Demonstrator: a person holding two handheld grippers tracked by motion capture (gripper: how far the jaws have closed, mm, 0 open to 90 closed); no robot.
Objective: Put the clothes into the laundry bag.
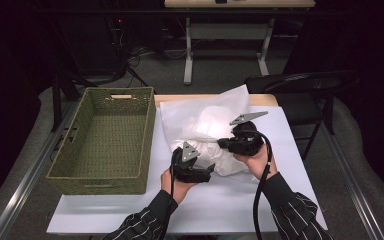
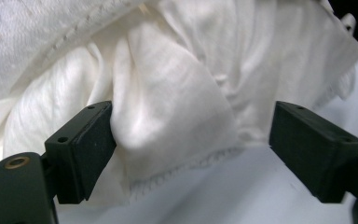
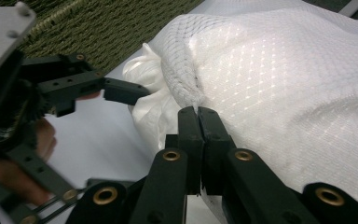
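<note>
In the high view, a white mesh bag (image 1: 207, 125) with white cloth (image 1: 225, 157) spilling from its mouth lies at the centre of the frame on the white tabletop (image 1: 130, 212). A green woven basket (image 1: 70, 165) stands just left of it. The left gripper (image 1: 211, 167) sits at lower centre, its tips at the near edge of the cloth. The right gripper (image 1: 220, 142) is just above and to the right of it, its tips at the bag's edge. Striped sleeves (image 1: 145, 225) come in from the bottom of the frame.

In the left gripper view, the two fingers (image 2: 81, 149) stand wide apart at the left and right of the frame. A hemmed fold of the white cloth (image 2: 172, 112) hangs between them. The left finger touches the cloth, while the right finger stands clear of it, so nothing is clamped. The tabletop (image 2: 242, 196) shows below the hem.

In the right gripper view, the right gripper (image 3: 199, 114) has its fingers together at lower centre, pinching the gathered edge of the mesh bag (image 3: 279, 84), which spreads across the right of the frame. At left, the left gripper (image 3: 135, 95) reaches into the white cloth (image 3: 149, 93) at the bag's mouth. The basket (image 3: 107, 23) crosses the upper left.
</note>
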